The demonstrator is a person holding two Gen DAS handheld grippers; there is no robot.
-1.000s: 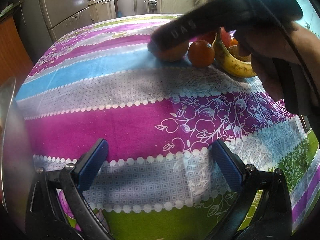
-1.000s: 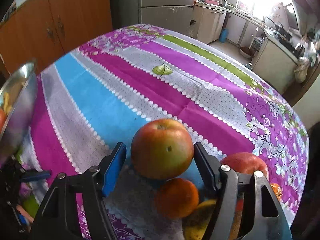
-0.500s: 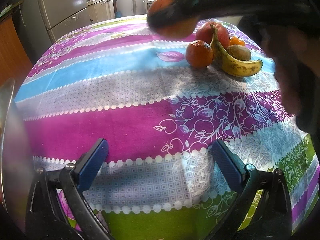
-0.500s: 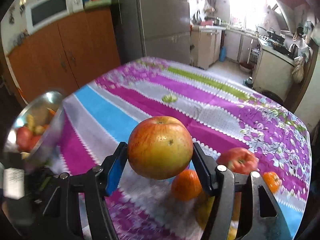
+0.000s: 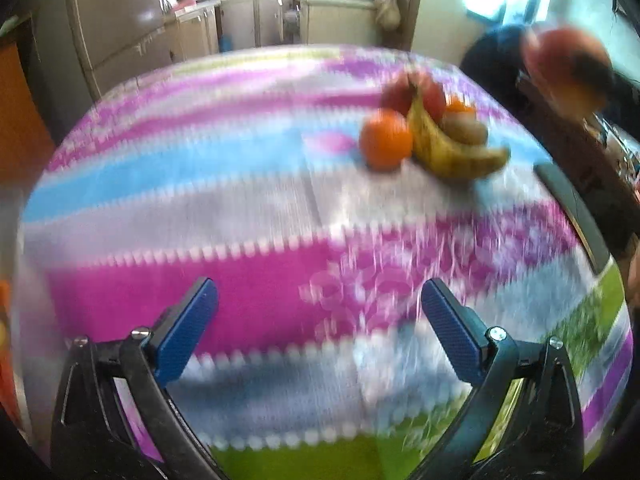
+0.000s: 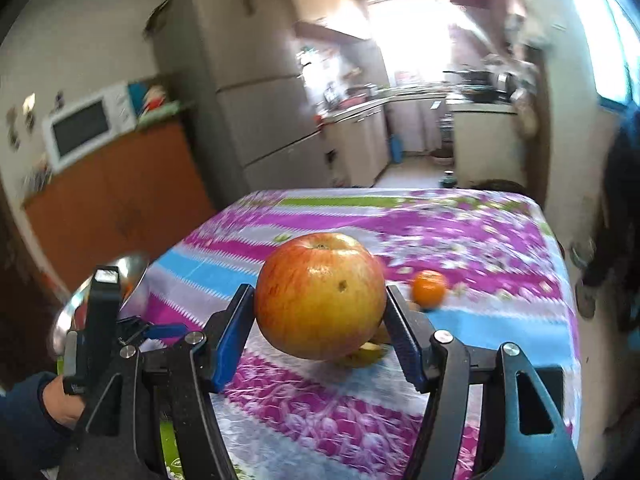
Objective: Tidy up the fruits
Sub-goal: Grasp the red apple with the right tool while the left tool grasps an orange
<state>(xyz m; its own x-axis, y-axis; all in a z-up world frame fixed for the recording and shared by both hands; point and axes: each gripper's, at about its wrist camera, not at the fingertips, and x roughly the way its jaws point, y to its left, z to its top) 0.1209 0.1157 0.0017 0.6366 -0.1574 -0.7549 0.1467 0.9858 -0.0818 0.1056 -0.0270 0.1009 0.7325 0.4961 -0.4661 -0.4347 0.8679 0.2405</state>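
Kitchen behind, fridge and cupboards at the back, striped purple, blue and green cloth over the counter point(image 6: 460, 240)

Right gripper point(image 6: 318, 320) clamped on the apple point(image 6: 320, 296), one blue pad on each flank, stem end up, fruit lifted clear of the cloth. Same apple showing as a red blur high at the right edge of the left wrist view point(image 5: 564, 64), well above the counter.

Left gripper point(image 5: 316, 292) wide apart, nothing between the pads, only cloth below. Seen from the right wrist, sits low at the left point(image 6: 160, 330), held in a hand point(image 6: 64, 404) with a dark sleeve.

Metal bowl point(image 6: 132, 276) just behind that left gripper, tilted, at the left edge of the counter; touching the gripper or not, cannot tell. Something red or orange inside it, too blurred to name.

Key relation, as a judgement: bowl lies to the left of the carried apple and lower, on the left gripper's side, so a leftward and downward carry looks needed, with the release over the bowl's open mouth and not its rim.

Remaining pile well apart from the bowl, at the right of the counter: orange point(image 5: 385, 139) in front, banana point(image 5: 448, 152) lying crosswise beside it and touching it, red apple point(image 5: 416, 92) behind, kiwi point(image 5: 466, 130) and a second small orange point(image 5: 460, 106) tucked in the banana's curve. Closer to the right gripper than to the left
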